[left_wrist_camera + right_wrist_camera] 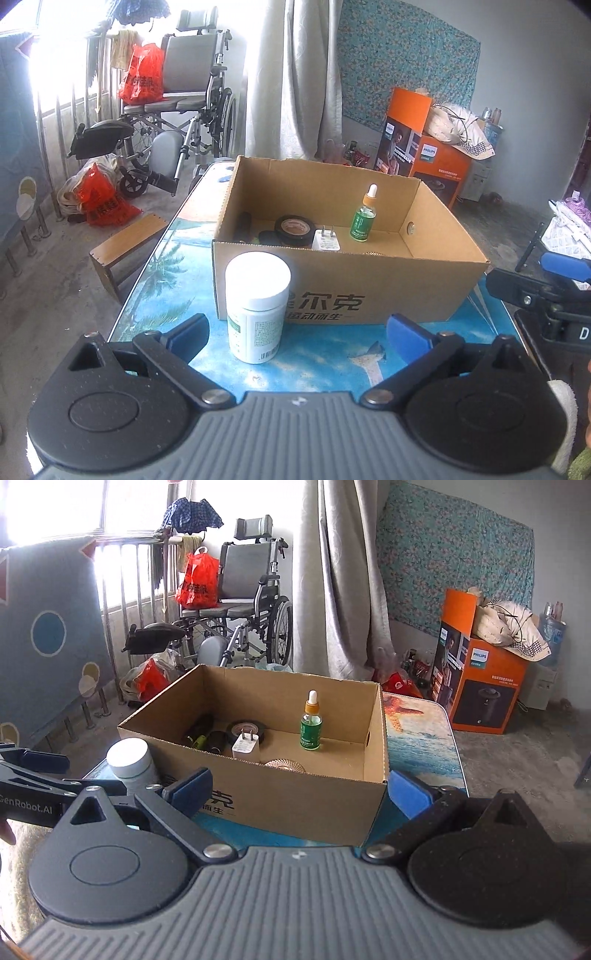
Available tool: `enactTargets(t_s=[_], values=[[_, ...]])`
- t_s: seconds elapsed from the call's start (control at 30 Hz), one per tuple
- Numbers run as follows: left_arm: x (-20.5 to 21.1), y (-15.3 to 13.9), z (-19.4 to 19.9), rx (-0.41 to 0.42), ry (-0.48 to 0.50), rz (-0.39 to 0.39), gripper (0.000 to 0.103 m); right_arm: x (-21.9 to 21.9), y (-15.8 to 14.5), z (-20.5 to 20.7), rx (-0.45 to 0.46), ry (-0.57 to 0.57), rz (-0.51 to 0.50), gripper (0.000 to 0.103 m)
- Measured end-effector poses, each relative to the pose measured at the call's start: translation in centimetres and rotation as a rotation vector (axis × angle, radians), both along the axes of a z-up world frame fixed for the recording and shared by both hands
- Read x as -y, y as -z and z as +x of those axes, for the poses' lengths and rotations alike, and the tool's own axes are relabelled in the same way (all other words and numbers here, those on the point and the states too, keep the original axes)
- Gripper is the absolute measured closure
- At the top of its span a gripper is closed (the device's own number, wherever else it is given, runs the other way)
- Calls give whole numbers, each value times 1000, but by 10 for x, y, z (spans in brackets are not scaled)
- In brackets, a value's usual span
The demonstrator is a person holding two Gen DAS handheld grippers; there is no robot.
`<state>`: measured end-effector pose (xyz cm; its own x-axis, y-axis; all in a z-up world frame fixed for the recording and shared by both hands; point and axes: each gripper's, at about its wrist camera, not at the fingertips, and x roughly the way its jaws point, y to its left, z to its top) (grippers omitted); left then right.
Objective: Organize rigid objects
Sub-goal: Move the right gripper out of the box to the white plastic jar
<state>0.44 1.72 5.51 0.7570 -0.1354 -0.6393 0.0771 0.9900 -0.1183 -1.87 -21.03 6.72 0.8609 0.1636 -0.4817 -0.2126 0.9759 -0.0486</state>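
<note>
The white-capped bottle is seen upright on the table, just beside the cardboard box front wall, outside it. The left gripper is held spread wide, empty, short of the bottle. The right gripper is likewise spread, before the box's near corner. A dropper bottle is stood inside.

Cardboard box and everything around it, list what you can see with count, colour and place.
cardboard box: one, brown, open, on the table
table: one, blue beach print, under the box
white jar: one, white lid, on the table in front of the box, outside it
dropper bottle: one, green, upright inside the box
tape roll: one, black, inside the box
charger plug: one, white, inside the box
wheelchair: one, grey, by the window
left hand-held gripper: open, empty
right hand-held gripper: open, empty
</note>
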Motion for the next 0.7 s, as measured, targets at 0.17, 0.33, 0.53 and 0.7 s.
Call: enactTargets(t_s=[0.17,0.33,0.53,0.7], values=[[1,6,1,-17,-5,12,0,4,1,-4,-18,-1,13,1],[-2,13,7,-52,-25,-21,0,20,4,-1,-42,-8,93,1],[1,22,10,-61,-25,-58,0,35,14,8,-88,-48,177,1],[6,27,13,-77,-25,-76,0,42,19,13,-102,-63,213,1]])
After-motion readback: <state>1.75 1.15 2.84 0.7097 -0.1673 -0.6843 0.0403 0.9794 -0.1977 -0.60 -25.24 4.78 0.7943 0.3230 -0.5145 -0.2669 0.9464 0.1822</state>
